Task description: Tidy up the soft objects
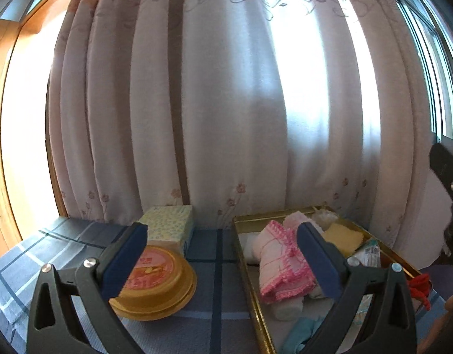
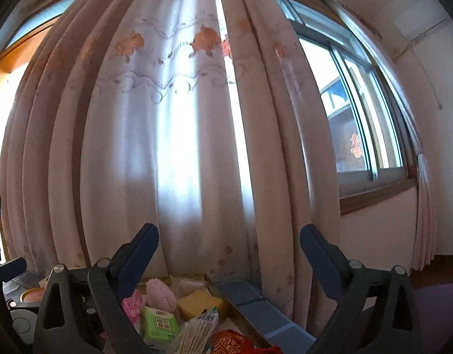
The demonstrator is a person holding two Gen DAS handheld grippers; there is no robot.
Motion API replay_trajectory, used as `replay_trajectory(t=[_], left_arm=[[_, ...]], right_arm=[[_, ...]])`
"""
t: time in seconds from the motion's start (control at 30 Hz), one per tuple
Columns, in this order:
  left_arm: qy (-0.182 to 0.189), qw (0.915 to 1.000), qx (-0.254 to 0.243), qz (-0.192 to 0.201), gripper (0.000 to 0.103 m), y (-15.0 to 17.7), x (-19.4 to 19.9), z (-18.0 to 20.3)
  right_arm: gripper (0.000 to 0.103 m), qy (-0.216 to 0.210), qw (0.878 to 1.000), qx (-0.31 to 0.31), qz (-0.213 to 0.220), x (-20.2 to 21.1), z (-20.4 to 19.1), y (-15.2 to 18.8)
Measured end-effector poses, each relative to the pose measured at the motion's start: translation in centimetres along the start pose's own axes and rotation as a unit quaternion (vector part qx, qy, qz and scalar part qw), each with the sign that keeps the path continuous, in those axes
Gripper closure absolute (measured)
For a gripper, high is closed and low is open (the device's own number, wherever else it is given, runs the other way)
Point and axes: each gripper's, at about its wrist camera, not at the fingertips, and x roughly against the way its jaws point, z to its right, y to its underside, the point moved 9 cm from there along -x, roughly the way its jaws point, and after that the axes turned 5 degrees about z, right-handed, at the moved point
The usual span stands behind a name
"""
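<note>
- On the table (image 1: 220, 253) with the blue checked cloth, I am seeing a gold tray (image 1: 244, 253) sitting near the pink curtain (image 1: 226, 103).
- My left gripper (image 1: 222, 242) is hovering low over the table, with its fingers spread wide and nothing between them.
- My right gripper (image 2: 229, 243) is pointing up at the curtain, with its fingers let go and wide apart, holding nothing.
- Soft things are lying inside the tray: a pink and white cloth (image 1: 281, 261) with a frilly edge is resting in the middle.
- A yellow sponge (image 1: 343, 237) is lying toward the far end of the tray, just beside the cloth.
- A fluffy pink ball (image 2: 161, 295) is sitting near the far end too.
- A green tissue pack (image 2: 160, 323) is lying at the near end, touching a bag of cotton swabs (image 2: 197, 332).
- A red cloth (image 2: 232, 342) is lying at the near edge.
- Left of the tray, a round yellow tub (image 1: 158, 283) is sitting on the table, apart from the tray.
- A box with small dots (image 1: 170, 227) is standing just behind the tub.
- A window (image 2: 353, 118) is showing to the right of the curtain.
</note>
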Motion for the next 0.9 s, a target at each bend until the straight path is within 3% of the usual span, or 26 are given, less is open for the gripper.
replay_trajectory(t=[0.27,0.53,0.9], left_arm=[[-0.005,0.9996,0.015,-0.024,0.000,0.9,0.1,-0.6],[-0.012,0.9999,0.000,-0.012,0.000,0.6,0.6,-0.3],[-0.024,0.9997,-0.004,0.009,0.001,0.0,1.5,-0.5]], right_arm=[[0.001,0.030,1.000,-0.002,0.007,0.3,1.0,-0.2],[0.001,0.031,0.997,-0.059,0.040,1.7,3.5,-0.9],[0.001,0.039,0.996,-0.071,0.034,1.3,4.2,-0.7]])
